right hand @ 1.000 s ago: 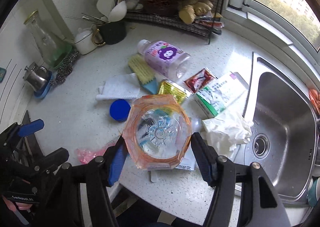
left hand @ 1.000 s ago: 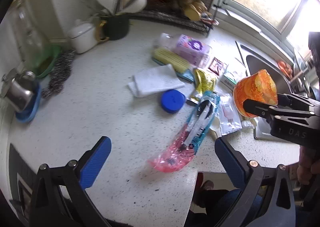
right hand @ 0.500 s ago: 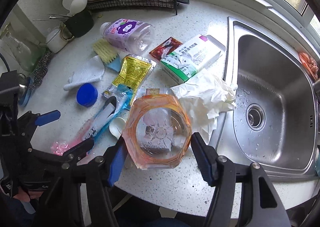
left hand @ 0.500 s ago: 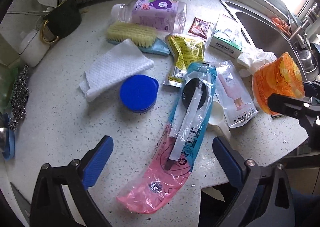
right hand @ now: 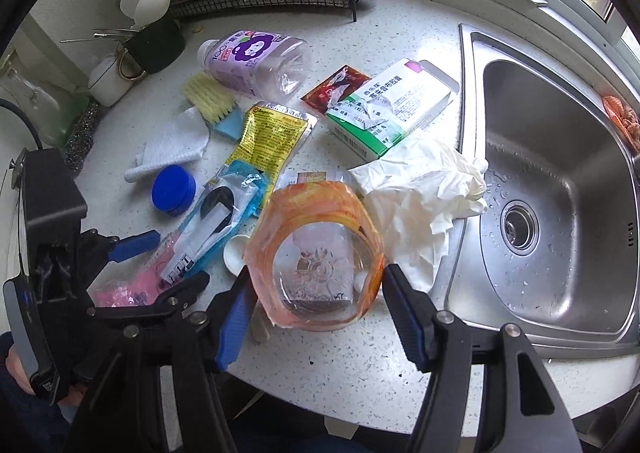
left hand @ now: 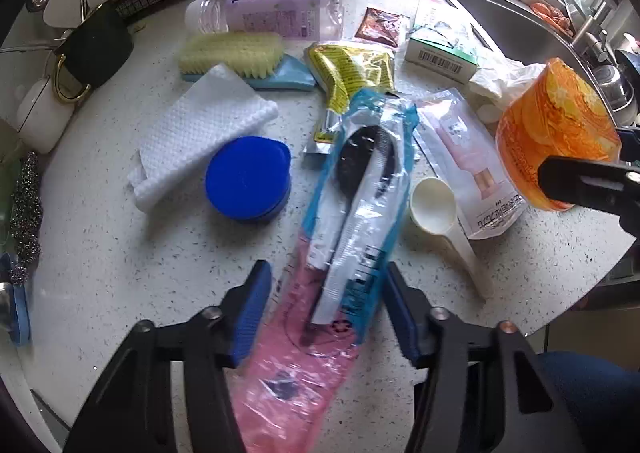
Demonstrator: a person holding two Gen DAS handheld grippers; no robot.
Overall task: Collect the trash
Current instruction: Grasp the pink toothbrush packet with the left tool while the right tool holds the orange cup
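While the left gripper [left hand: 326, 303] half-closes around the cutlery packet [left hand: 352, 221], its slick film may slip; the right gripper [right hand: 316, 311] clamps the orange jar [right hand: 316, 257].

Left claw [left hand: 326, 295] downward, jaws just closing; right claw [right hand: 316, 303] clamped, downward.

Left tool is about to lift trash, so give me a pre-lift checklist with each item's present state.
1. Cutlery packet sits between the left tool pads; its jaws have just been closing: ok.
2. Pads pressing the packet firmly: cannot tell.
3. Orange jar gripped in the right tool: ok.
4. White scoop beside the packet, apart from the pads: ok.
5. Blue lid clear of the packet: ok.
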